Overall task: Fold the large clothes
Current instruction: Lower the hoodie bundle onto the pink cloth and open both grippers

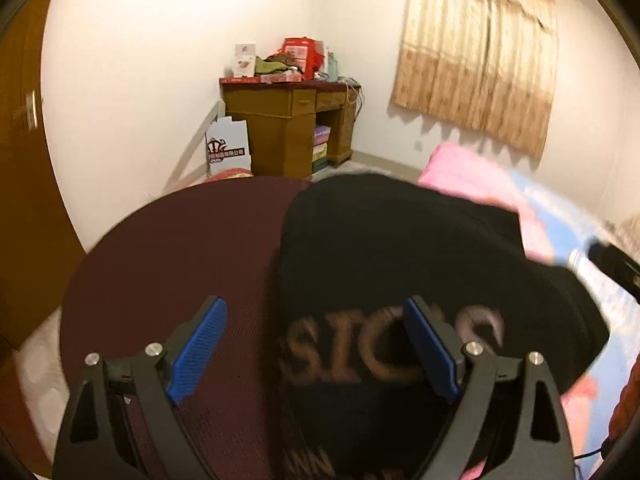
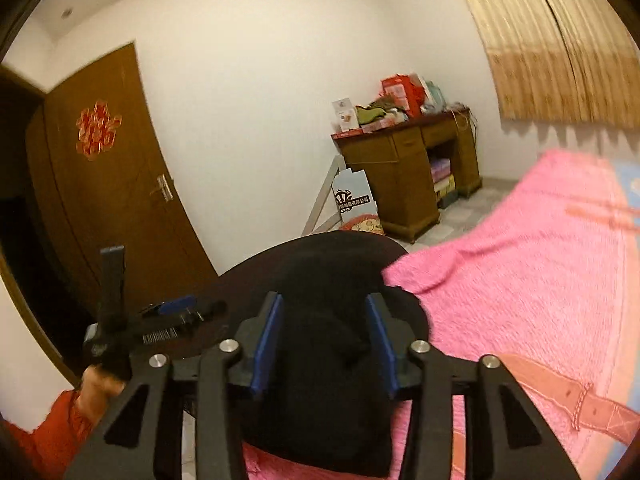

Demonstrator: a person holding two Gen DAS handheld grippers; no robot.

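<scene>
A black garment [image 1: 400, 256] with pale lettering lies bunched over a dark maroon garment [image 1: 192, 248] on the bed. My left gripper [image 1: 316, 340] is open above them, its blue pads [image 1: 200, 344] spread wide, with nothing between them. In the right wrist view the black garment [image 2: 324, 320] sits in a mound between the blue pads [image 2: 268, 340] of my right gripper [image 2: 324, 340], which is open around it. The left gripper [image 2: 168, 312] shows at the left there, held in a hand.
A pink fuzzy blanket [image 2: 520, 280] covers the bed on the right. A wooden desk [image 1: 288, 128] piled with boxes stands in the far corner. A brown door [image 2: 104, 184] is on the left. A curtain [image 1: 480, 56] hangs on the right wall.
</scene>
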